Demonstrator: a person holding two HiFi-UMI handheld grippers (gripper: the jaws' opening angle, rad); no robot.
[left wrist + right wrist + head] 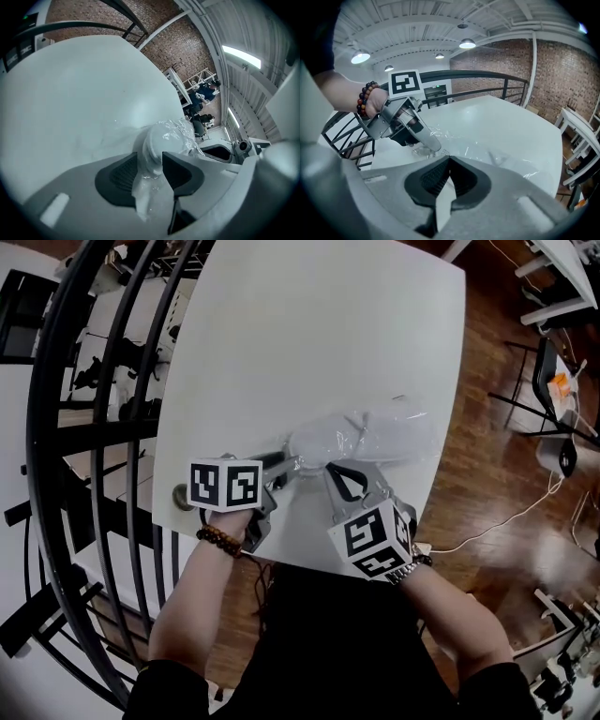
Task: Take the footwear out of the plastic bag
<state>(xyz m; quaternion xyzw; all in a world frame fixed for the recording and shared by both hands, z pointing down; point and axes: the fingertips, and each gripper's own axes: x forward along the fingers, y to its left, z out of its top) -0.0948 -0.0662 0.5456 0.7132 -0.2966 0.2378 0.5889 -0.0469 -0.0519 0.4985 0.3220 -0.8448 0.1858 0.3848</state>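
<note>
I read the left gripper (pixel 151 160) as wide. Its jaws stand well apart, and the white footwear (pixel 152 143), wrapped in the bag (pixel 180 133), sits between the pads (pixel 123 174). I cannot confirm from this gripper's own view that the pads press on it. The gripper points down at the table (pixel 309 324) and meets the bag at its left end.

Ahead and to the right of this gripper, the rest of the bag lies crumpled on the table with the footwear inside it.

The right gripper (pixel 449 158) is closed. Its jaws meet at the tips, just beside the left gripper's tips. The bag's near edge lies directly at those tips, but I cannot tell whether any of the bag is caught between them. Beyond the right gripper, the clear bag spreads away over the table.
</note>
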